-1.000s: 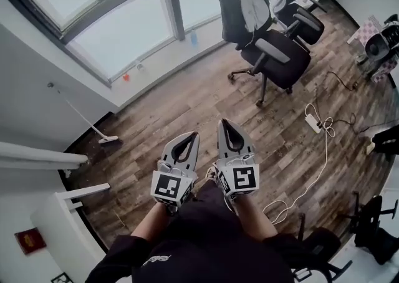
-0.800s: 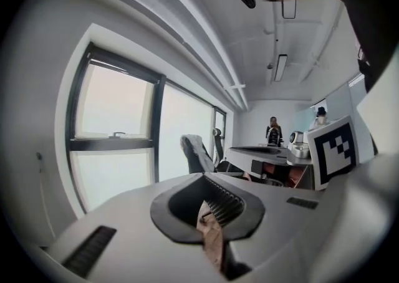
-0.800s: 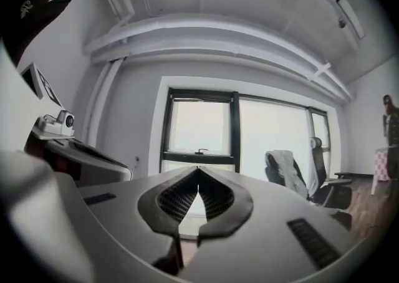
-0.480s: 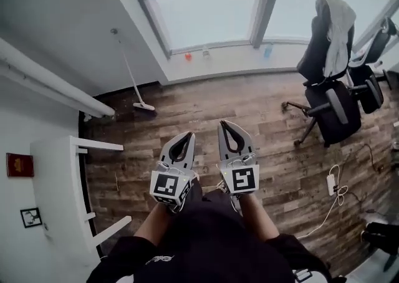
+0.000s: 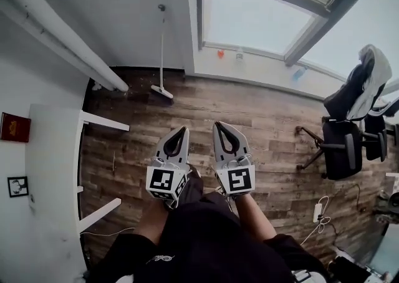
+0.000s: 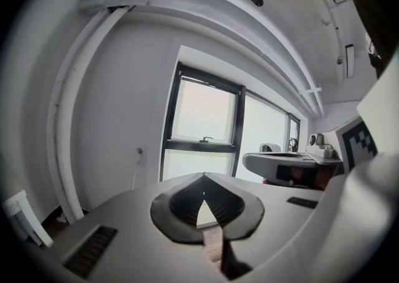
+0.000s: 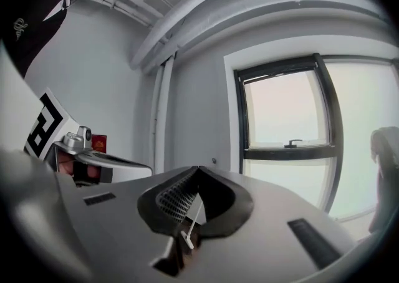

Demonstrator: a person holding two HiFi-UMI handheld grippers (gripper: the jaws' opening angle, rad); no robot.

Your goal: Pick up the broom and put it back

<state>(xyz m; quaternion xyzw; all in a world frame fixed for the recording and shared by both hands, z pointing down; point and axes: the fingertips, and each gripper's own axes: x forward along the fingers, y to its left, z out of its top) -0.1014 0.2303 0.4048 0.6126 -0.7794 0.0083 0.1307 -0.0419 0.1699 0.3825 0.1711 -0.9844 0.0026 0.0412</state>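
My left gripper point(image 5: 180, 133) and right gripper point(image 5: 221, 128) side by side, both jaws clenched empty, broom point(image 5: 163, 51) leaning on the wall point(image 5: 124, 20) well ahead of the jaws

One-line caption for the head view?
Left gripper and right gripper, shut and empty, face the broom leaning on the wall.

Floor point(image 5: 268, 119): wood-look planks, matt, streaky brown-grey grain. Wall point(image 5: 124, 20): smooth, matt white. Left gripper point(image 5: 183, 129) and right gripper point(image 5: 217, 124): smooth matt grey plastic shells; inner pads point(image 7: 174, 196) black, ribbed. Window frame point(image 5: 199, 14): dark, smooth. Chair point(image 5: 341, 151): black, draped with pale cloth point(image 5: 368, 82).
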